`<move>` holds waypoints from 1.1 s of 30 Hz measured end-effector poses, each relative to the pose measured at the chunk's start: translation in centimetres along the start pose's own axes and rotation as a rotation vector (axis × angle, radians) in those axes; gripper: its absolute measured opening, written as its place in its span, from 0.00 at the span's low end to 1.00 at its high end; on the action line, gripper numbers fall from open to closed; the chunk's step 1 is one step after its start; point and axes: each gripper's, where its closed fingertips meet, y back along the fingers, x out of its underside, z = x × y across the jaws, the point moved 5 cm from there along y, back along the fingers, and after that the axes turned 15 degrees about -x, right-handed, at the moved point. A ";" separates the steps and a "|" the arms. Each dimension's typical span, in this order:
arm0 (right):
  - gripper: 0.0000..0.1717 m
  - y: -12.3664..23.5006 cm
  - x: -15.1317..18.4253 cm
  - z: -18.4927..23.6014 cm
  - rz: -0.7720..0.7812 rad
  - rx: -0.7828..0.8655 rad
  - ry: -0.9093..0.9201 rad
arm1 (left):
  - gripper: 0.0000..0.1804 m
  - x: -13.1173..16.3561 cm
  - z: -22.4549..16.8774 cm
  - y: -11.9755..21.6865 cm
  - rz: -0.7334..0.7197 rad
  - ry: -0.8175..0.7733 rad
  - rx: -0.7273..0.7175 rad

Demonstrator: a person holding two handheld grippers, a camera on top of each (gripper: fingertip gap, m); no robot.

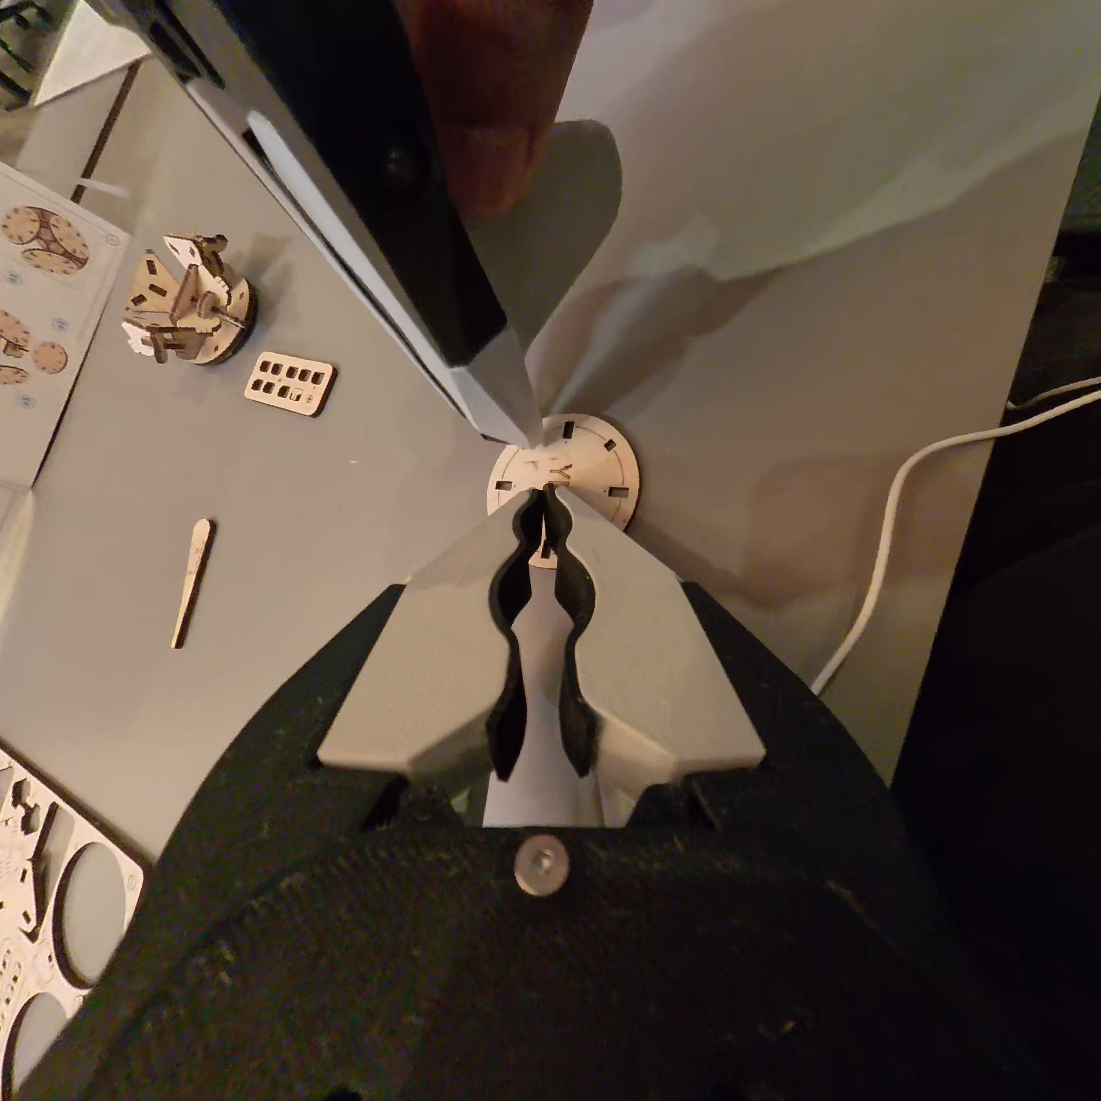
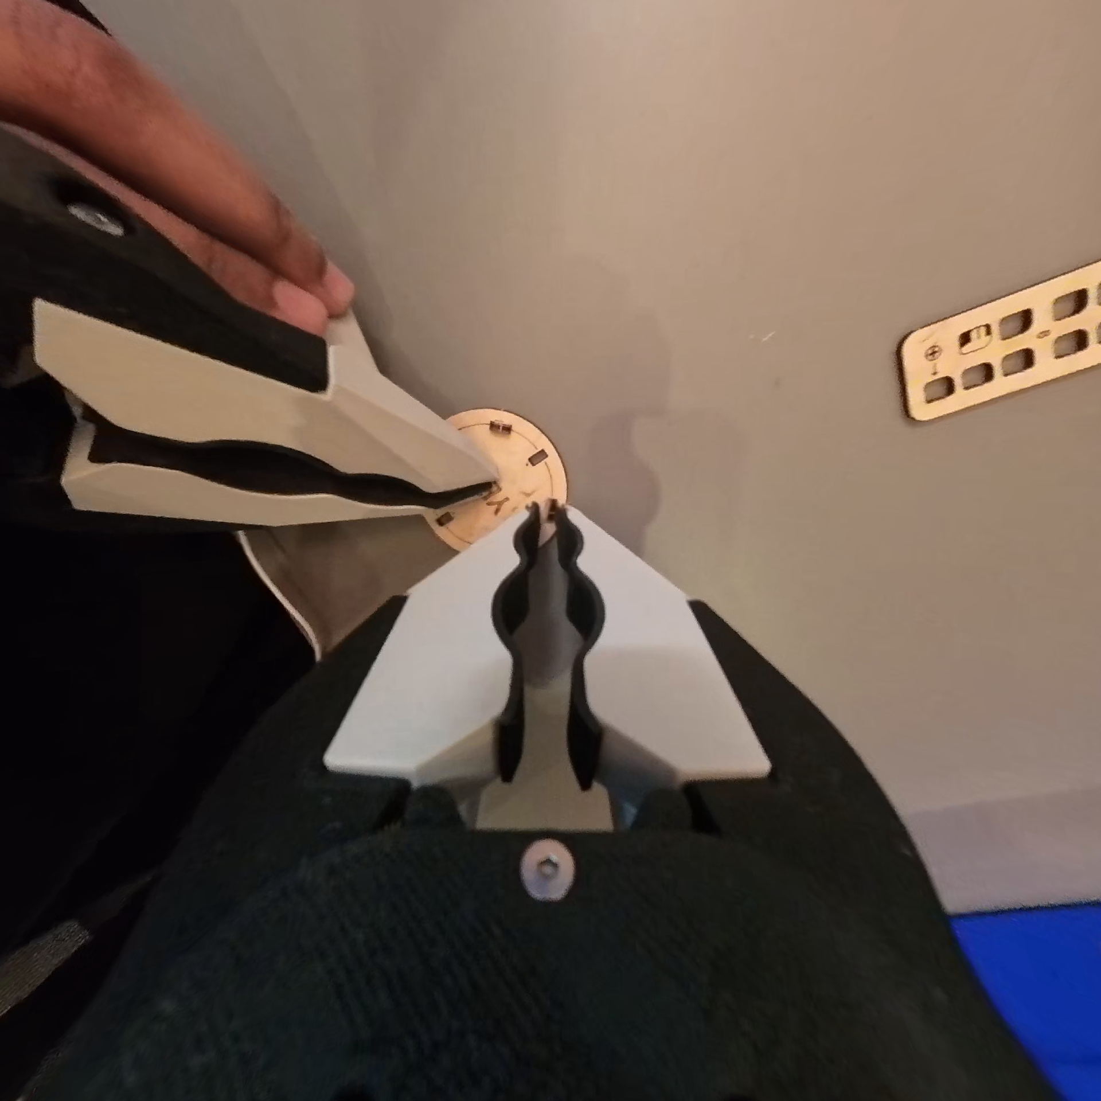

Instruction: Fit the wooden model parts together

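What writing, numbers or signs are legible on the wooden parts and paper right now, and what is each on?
Round pale wooden disc: engraved marks near its centre, not transcribed.
Small rectangular wooden plate with slots: tiny engraved signs, too small to read.
Slim tapered wooden stick: fine scale-like marks, too small to read.
Printed paper sheet: small circled marks, blurred.

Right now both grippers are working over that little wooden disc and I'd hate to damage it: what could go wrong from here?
1. Both closed tips, left gripper and right gripper, meet over the thin wooden disc; they may collide or skid it across the grey table.
2. The disc lies near the table edge and the white cable; a push might slide it off.
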 end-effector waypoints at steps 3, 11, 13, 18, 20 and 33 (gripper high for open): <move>0.03 0.0 -0.2 0.0 -0.008 -0.015 -0.014 | 0.00 0.0 0.0 0.0 0.001 0.003 0.004; 0.03 -0.1 -0.2 -0.3 0.018 0.000 -0.029 | 0.00 0.0 0.1 0.0 0.004 0.017 0.019; 0.03 -0.1 -0.2 -0.3 0.020 0.003 -0.027 | 0.00 0.0 0.1 0.0 0.005 0.021 0.024; 0.03 -0.2 -0.1 -0.2 0.037 -0.001 -0.036 | 0.00 0.0 0.1 0.0 0.005 0.025 0.028; 0.03 -0.2 -0.2 -0.2 0.036 -0.002 -0.036 | 0.00 0.0 0.1 0.0 0.006 0.028 0.031; 0.01 -0.3 -0.5 -0.1 0.046 0.051 -0.023 | 0.00 0.0 0.0 0.0 -0.001 0.014 0.028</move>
